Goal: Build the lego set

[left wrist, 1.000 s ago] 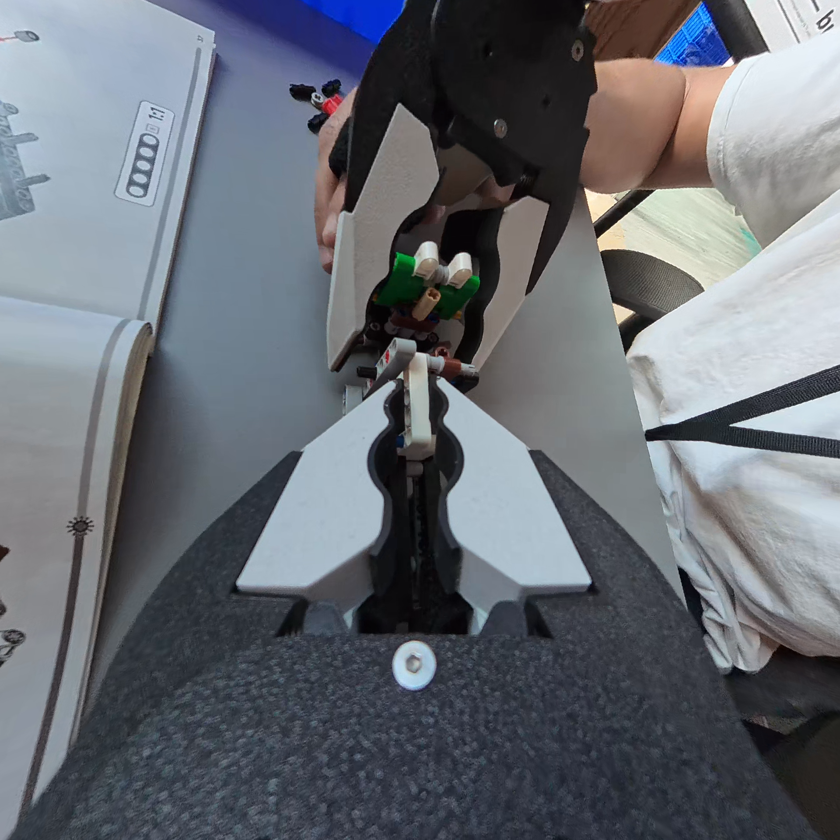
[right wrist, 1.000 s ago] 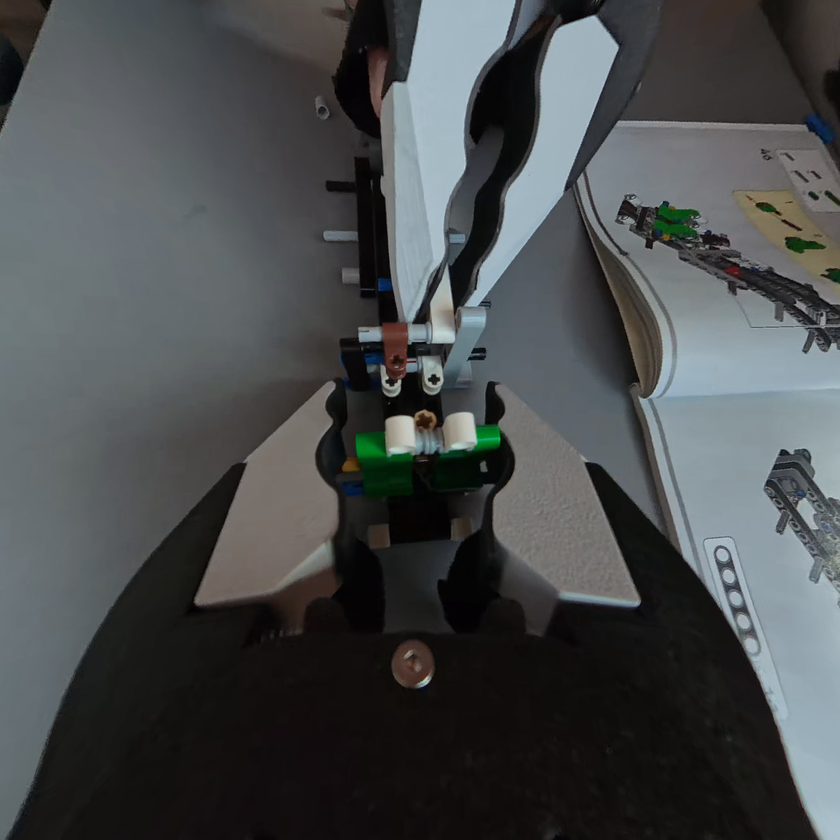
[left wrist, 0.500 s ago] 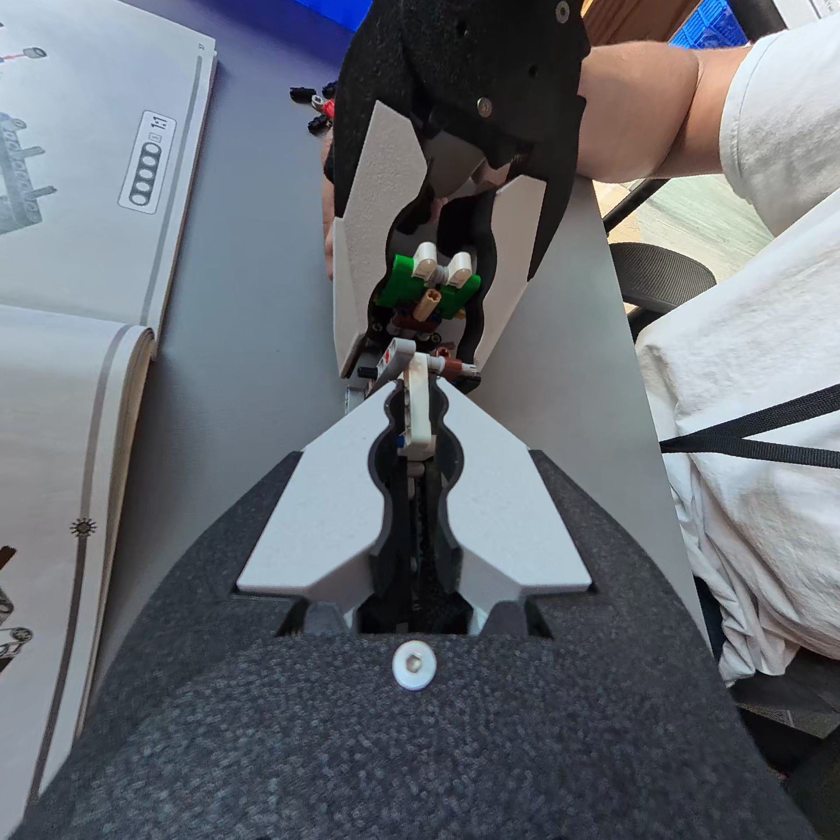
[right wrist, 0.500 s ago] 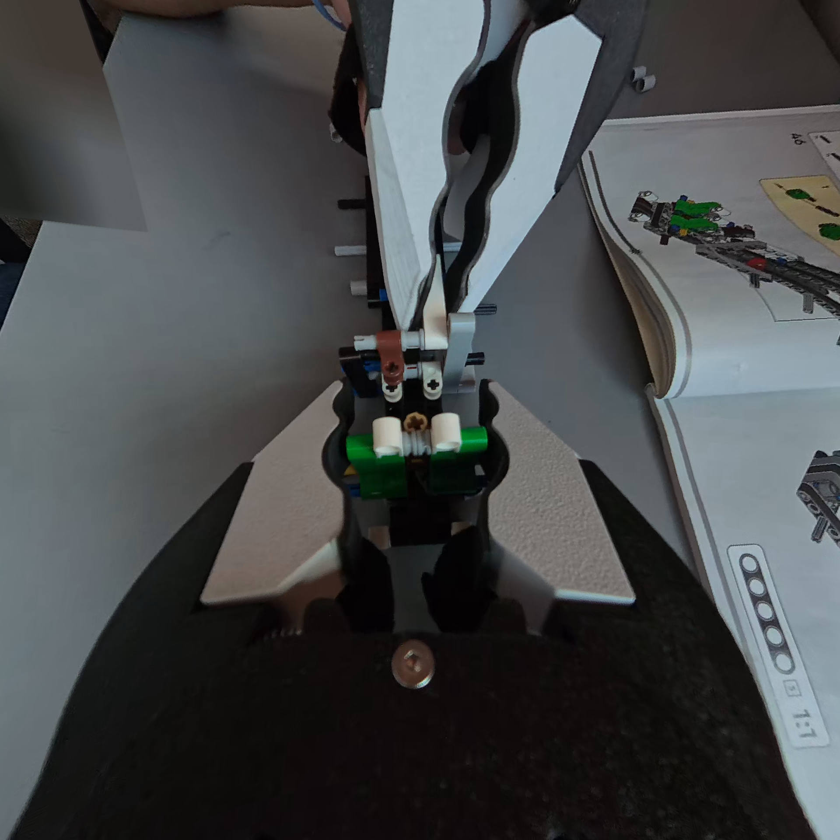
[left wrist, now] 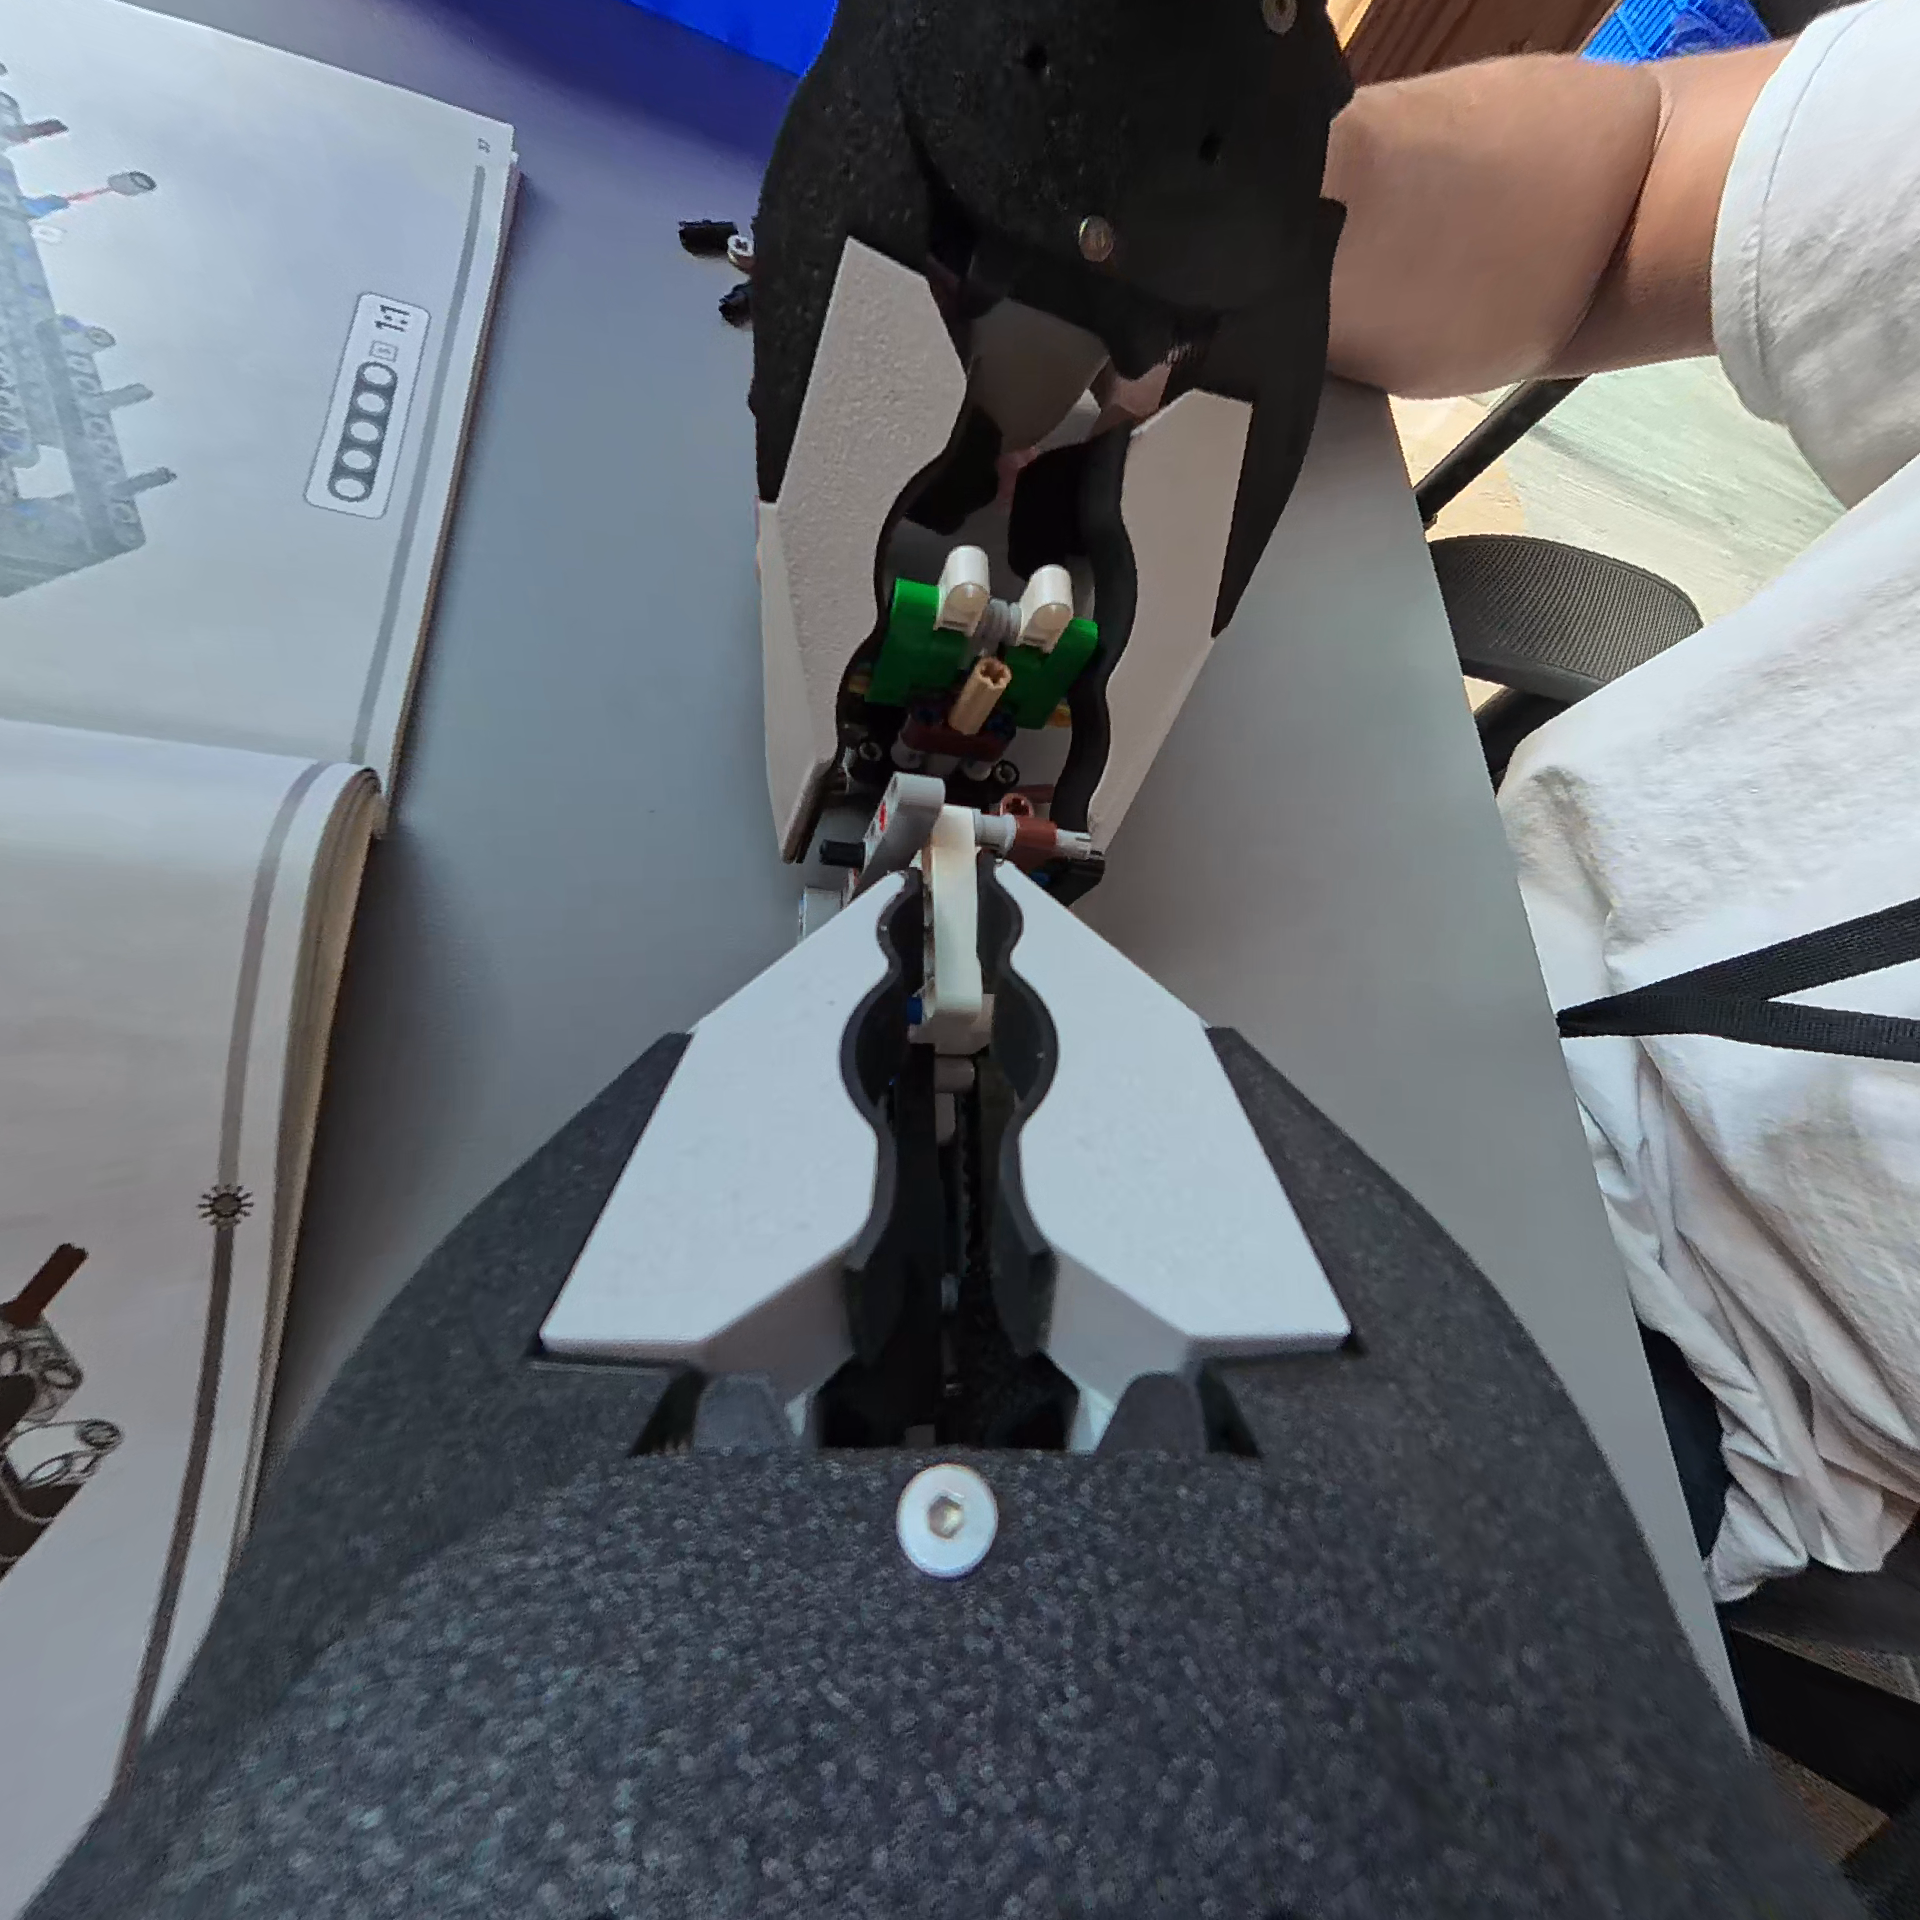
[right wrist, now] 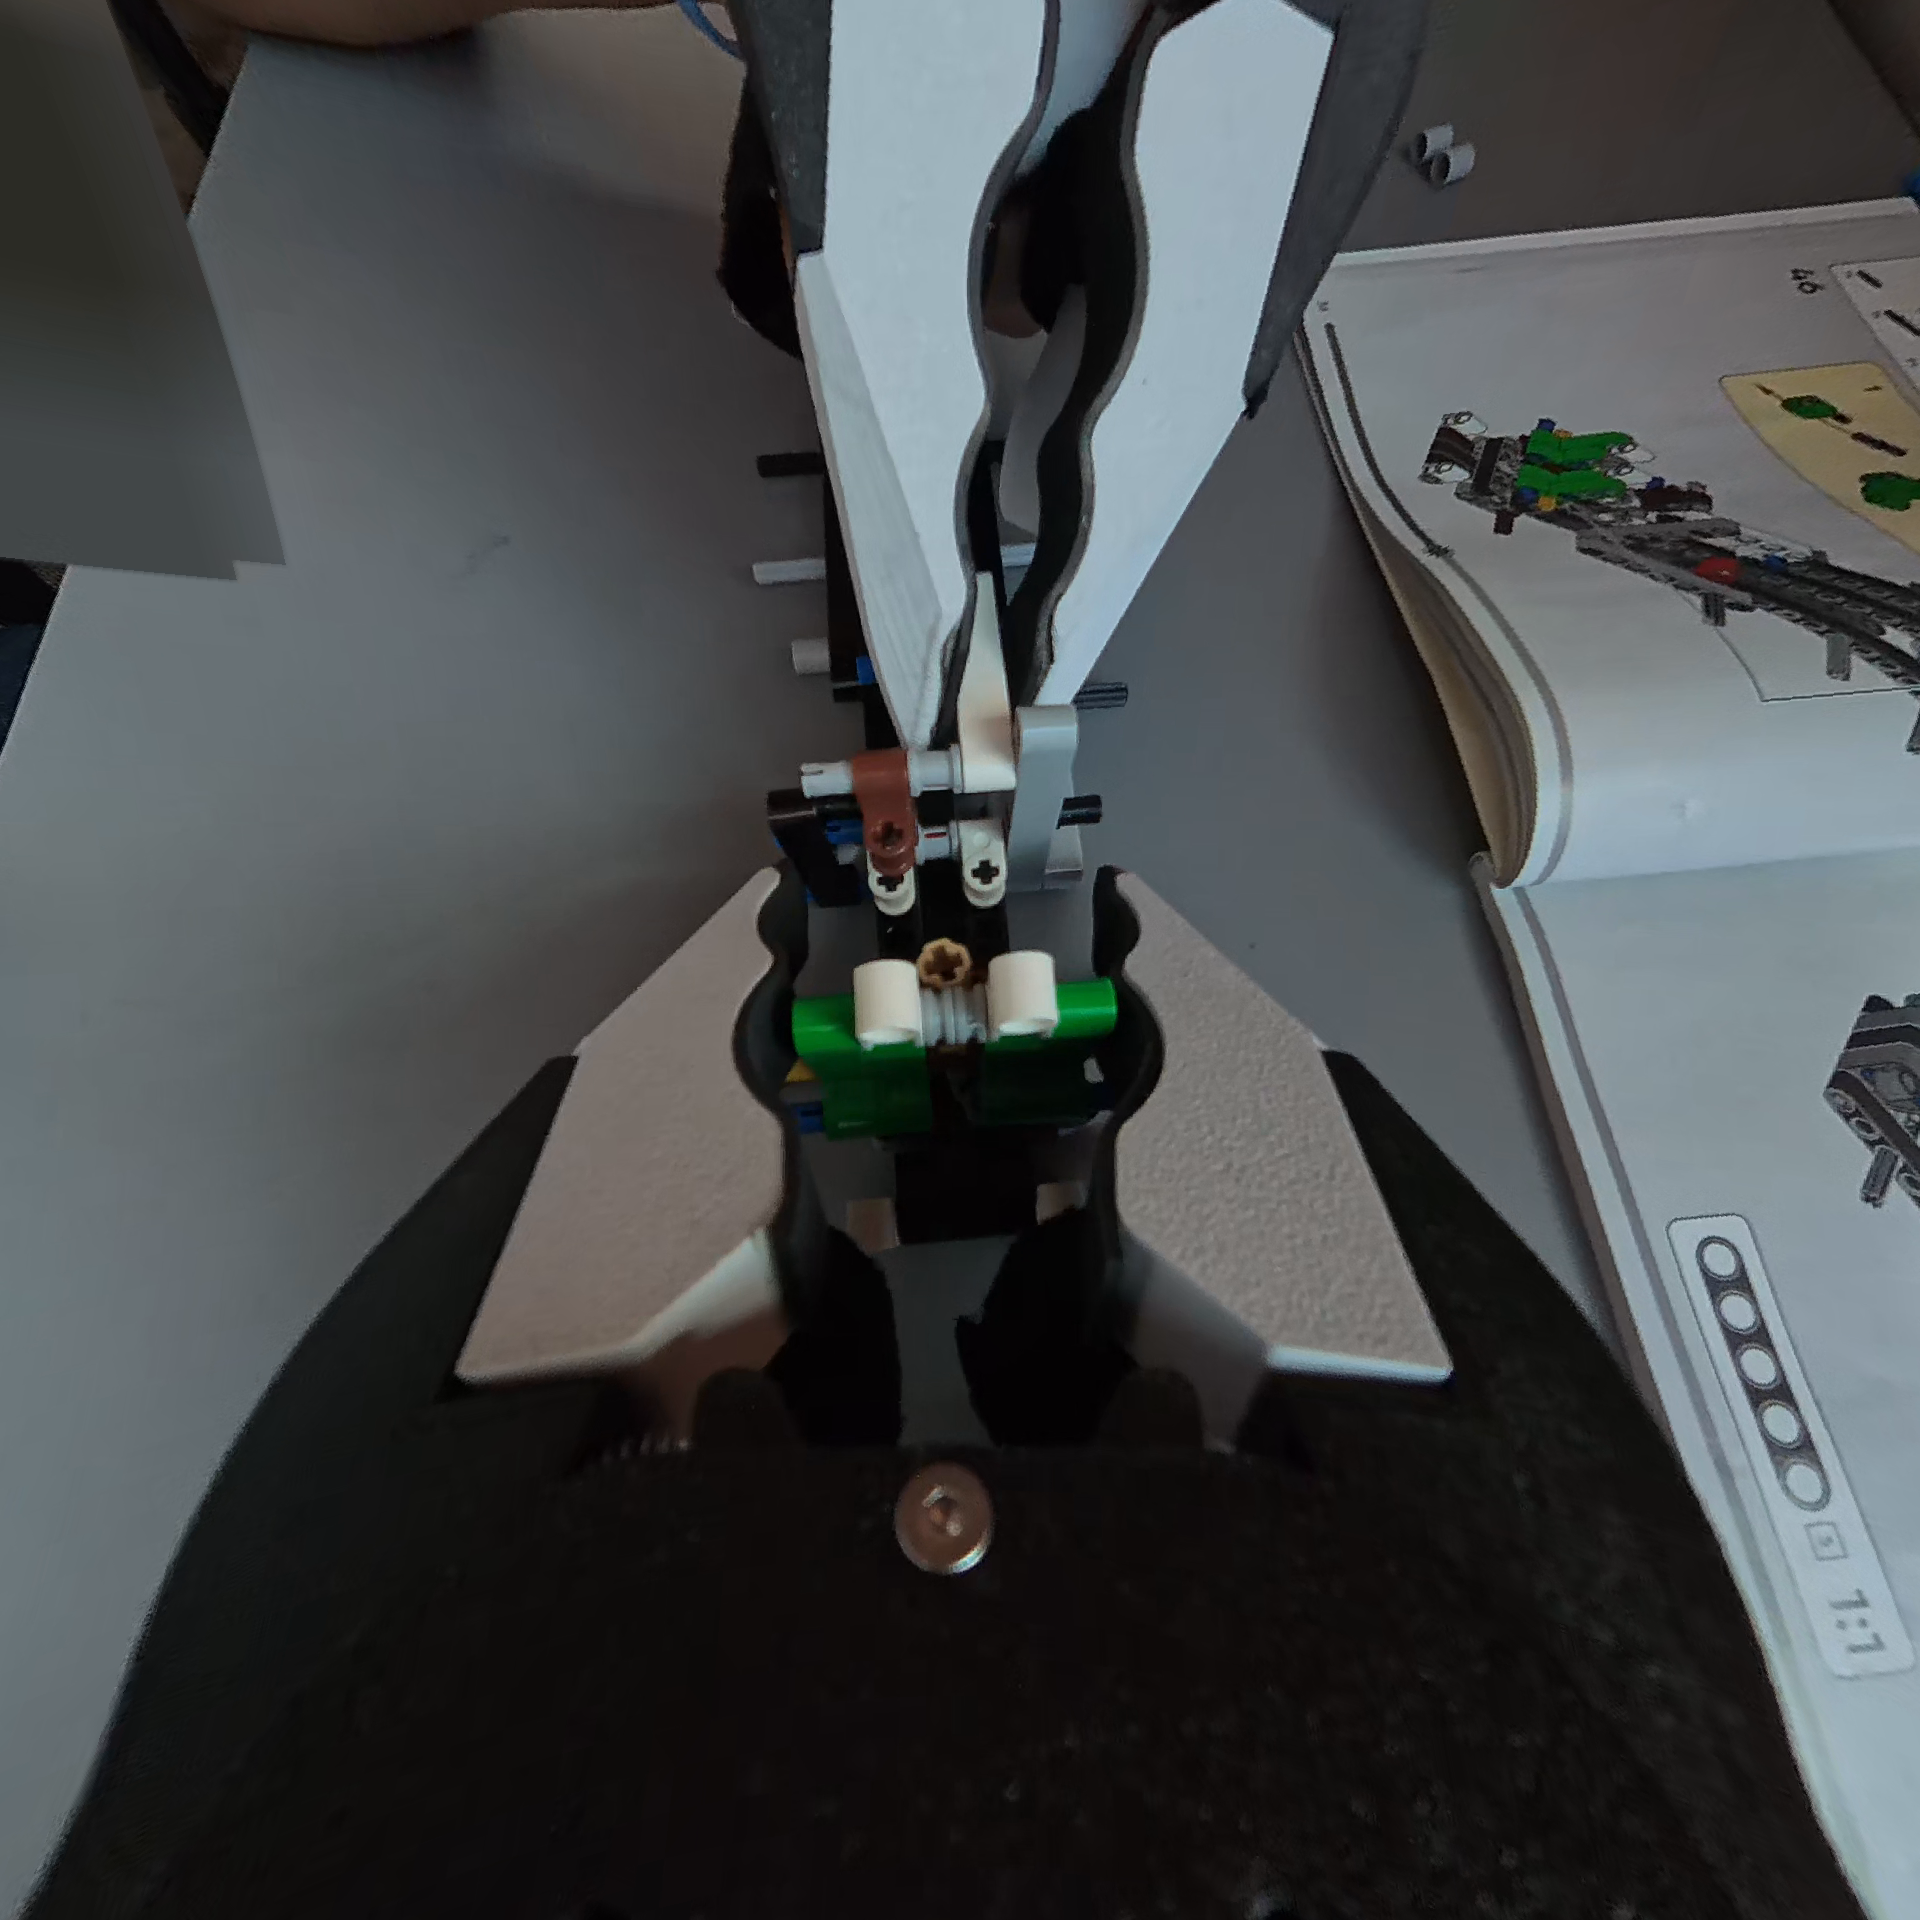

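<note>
The lego assembly (right wrist: 951, 1039) has green blocks, two white connectors, a tan axle and black beams. My right gripper (right wrist: 940, 894) is shut on its green end. My left gripper (left wrist: 956, 894) faces it and is shut on a white beam (left wrist: 951, 935) at the assembly's other end, next to a brown connector (left wrist: 1034, 831) and a grey beam (right wrist: 1044, 800). In the left wrist view the right gripper (left wrist: 940, 831) shows ahead, around the green blocks (left wrist: 977, 655). In the right wrist view the left gripper (right wrist: 977, 707) shows ahead, pinching the white beam (right wrist: 985, 727). The assembly is held just above the grey table (right wrist: 416, 779).
An open instruction booklet (left wrist: 208, 416) lies on the table beside the grippers; it also shows in the right wrist view (right wrist: 1662, 935). Small loose pieces (left wrist: 717, 234) lie beyond the right gripper. Loose pins (right wrist: 790, 569) and a grey connector (right wrist: 1444, 161) lie farther off. A person's arm (left wrist: 1507, 229) and an office chair (left wrist: 1558, 623) are at the table's edge. My two grippers' fingertips are within a few centimetres of each other.
Both grippers keep their hold. The pair has shifted slightly over the table, so the booklet and the table's far edge sit differently in both views.
</note>
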